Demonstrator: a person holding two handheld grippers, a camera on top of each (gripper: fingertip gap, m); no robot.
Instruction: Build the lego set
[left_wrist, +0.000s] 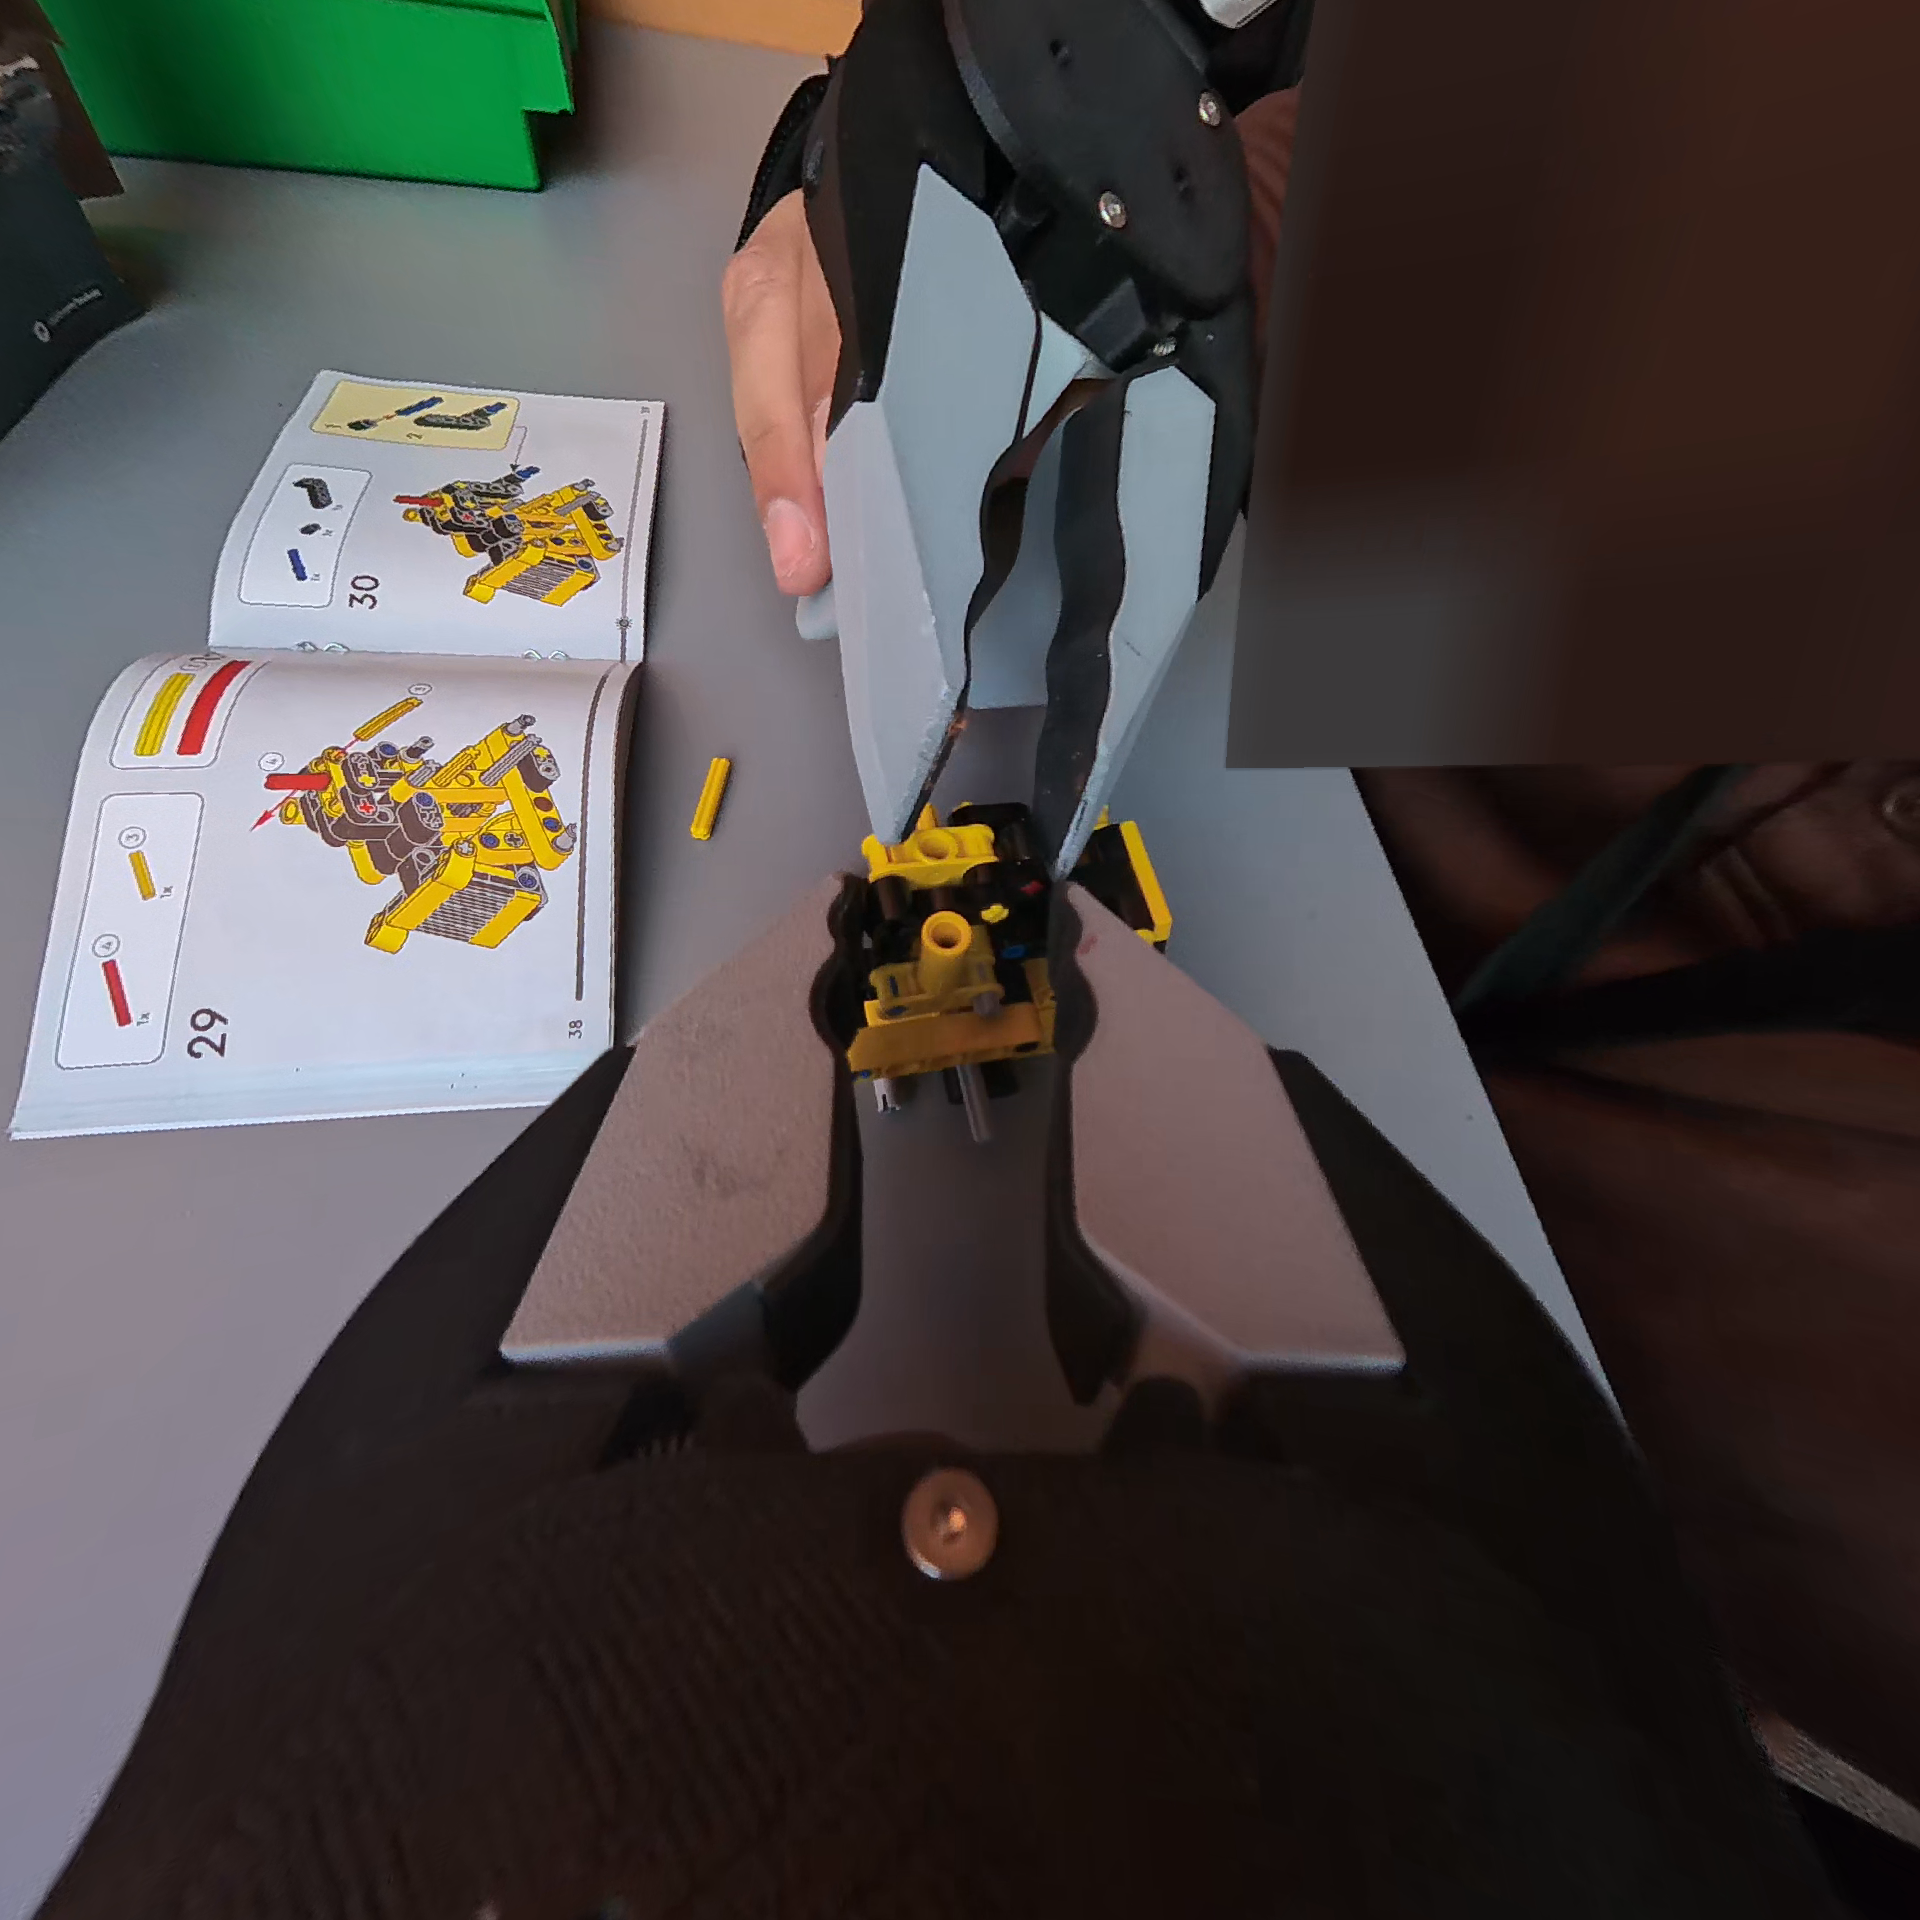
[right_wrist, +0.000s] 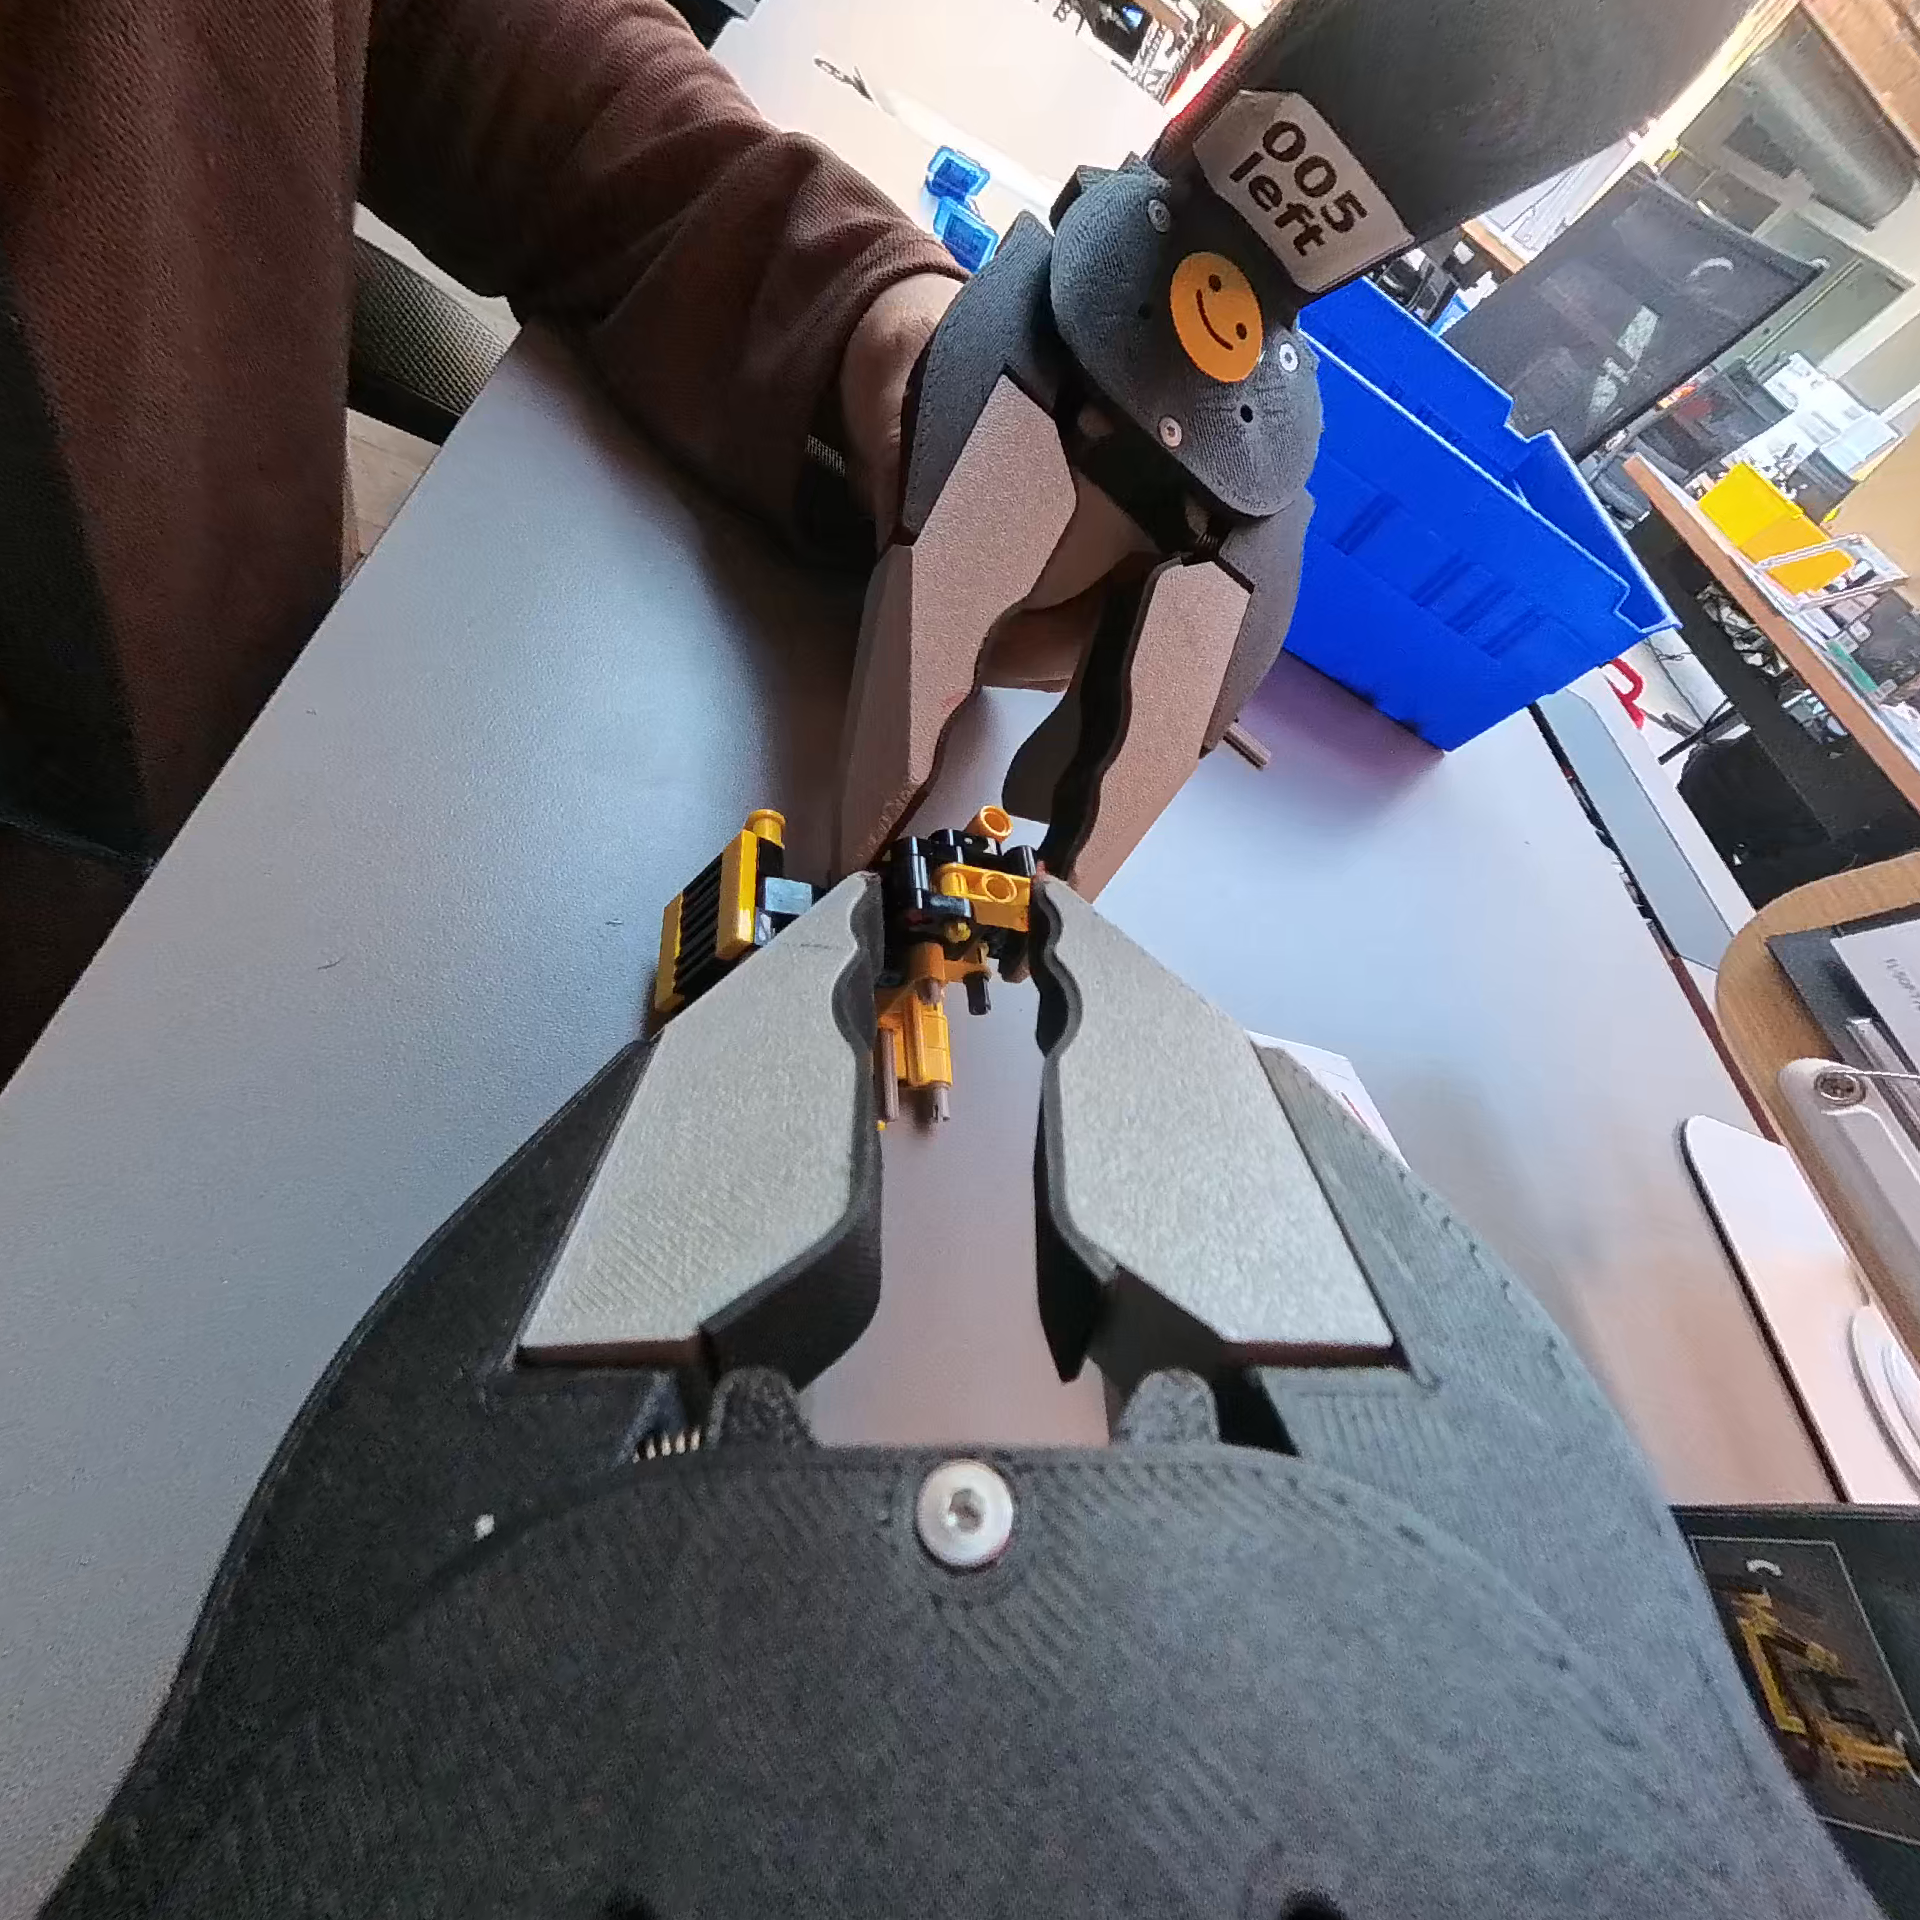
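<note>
Both grippers clamp the small yellow-and-black lego model (left_wrist: 961, 961) from opposite ends, close to the grey bench's (left_wrist: 312, 1299) near edge. The left gripper (left_wrist: 951, 914) and right gripper (right_wrist: 956, 904) meet tip to tip. Open bench stretches toward the instruction booklet (left_wrist: 343, 883); the model's long axis runs between the grippers.

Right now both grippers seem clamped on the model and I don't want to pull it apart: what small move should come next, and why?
Probably open the right gripper and go for the short yellow axle rod lying loose beside the open instruction booklet. The left gripper already pinches the yellow and black lego model on the grey table, so one hold looks enough.
</note>
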